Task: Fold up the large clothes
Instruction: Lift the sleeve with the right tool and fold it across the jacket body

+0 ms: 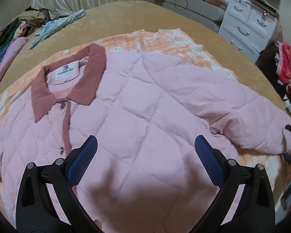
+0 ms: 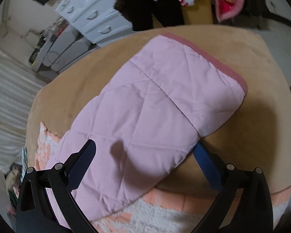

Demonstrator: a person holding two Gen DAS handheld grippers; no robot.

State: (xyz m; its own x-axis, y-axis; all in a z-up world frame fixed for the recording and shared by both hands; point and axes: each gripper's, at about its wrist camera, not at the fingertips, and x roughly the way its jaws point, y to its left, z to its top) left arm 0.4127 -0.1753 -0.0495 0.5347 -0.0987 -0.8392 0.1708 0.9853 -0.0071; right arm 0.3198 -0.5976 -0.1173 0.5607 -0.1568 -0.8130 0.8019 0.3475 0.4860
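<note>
A pink quilted jacket (image 1: 137, 108) with a dark pink corduroy collar (image 1: 83, 77) lies front-up on an orange and white blanket (image 1: 164, 40) on the bed. My left gripper (image 1: 145, 147) is open and hovers above the jacket's chest, right of the button placket. The jacket's sleeve (image 2: 155, 97), with a dark pink cuff (image 2: 207, 58), stretches out over the tan bedspread (image 2: 261, 97). My right gripper (image 2: 145, 149) is open, its jaws on either side of the sleeve; the right finger's (image 2: 205, 163) tip lies under the sleeve's edge.
The tan bedspread (image 1: 126, 19) extends beyond the blanket. A light blue garment (image 1: 56, 27) and a clothes pile (image 1: 19, 25) lie at the far left. A white drawer unit (image 1: 248, 25) stands at the right, with pink and black clothes (image 1: 287, 64) beside the bed.
</note>
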